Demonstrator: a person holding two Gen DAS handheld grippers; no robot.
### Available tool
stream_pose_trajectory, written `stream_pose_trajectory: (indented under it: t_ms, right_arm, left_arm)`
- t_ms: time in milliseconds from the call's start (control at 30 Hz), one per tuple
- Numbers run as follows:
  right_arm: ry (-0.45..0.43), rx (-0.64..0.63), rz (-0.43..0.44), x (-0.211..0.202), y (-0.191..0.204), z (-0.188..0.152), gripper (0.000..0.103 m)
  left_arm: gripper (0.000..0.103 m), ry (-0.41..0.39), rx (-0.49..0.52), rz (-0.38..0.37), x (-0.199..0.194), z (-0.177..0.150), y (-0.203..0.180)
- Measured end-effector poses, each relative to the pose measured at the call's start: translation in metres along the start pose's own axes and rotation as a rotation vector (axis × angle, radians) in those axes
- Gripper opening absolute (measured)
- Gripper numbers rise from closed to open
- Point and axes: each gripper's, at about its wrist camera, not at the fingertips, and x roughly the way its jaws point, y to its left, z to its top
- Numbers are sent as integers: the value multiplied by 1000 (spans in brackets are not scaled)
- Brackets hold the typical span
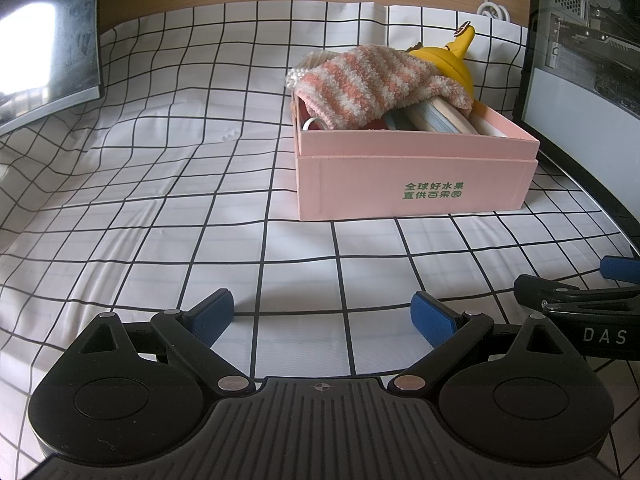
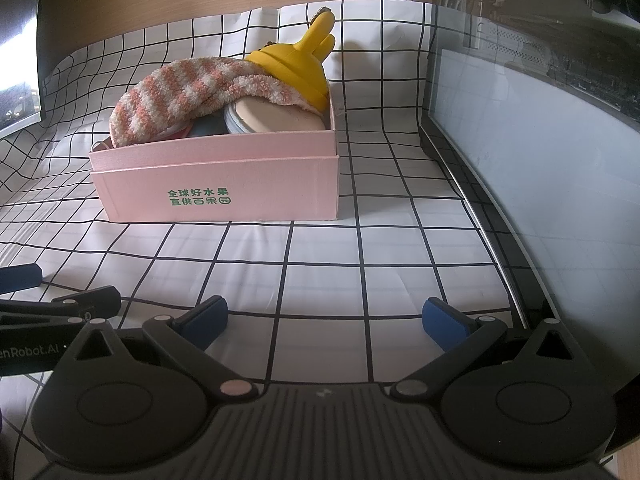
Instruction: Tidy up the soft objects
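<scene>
A pink box (image 1: pixel 412 168) sits on a white cloth with a black grid (image 1: pixel 160 184), well ahead of both grippers. A fuzzy orange-and-white striped sock (image 1: pixel 372 80) lies draped over the things packed inside, with a yellow rubber toy (image 1: pixel 456 64) at the far end. The left gripper (image 1: pixel 324 316) and right gripper (image 2: pixel 324 320) hover low over the cloth side by side, jaws spread, holding nothing. Only the left view shows a bundle of cotton swabs (image 1: pixel 298 76) at the box's far corner; only the right view shows a round tan pad (image 2: pixel 276 114) under the sock. A glass-sided computer case (image 2: pixel 540 120) stands to the right.
</scene>
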Motion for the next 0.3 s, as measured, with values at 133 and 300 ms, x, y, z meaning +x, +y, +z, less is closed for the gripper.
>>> stream_pose_trajectory:
  t_ms: [133, 300]
  right_arm:
    - [0, 0, 0, 0, 0, 0, 103]
    - [0, 0, 0, 0, 0, 0, 103]
  left_arm:
    - [99, 0, 0, 1, 0, 0, 0]
    - [99, 1, 2, -2, 0, 0, 0]
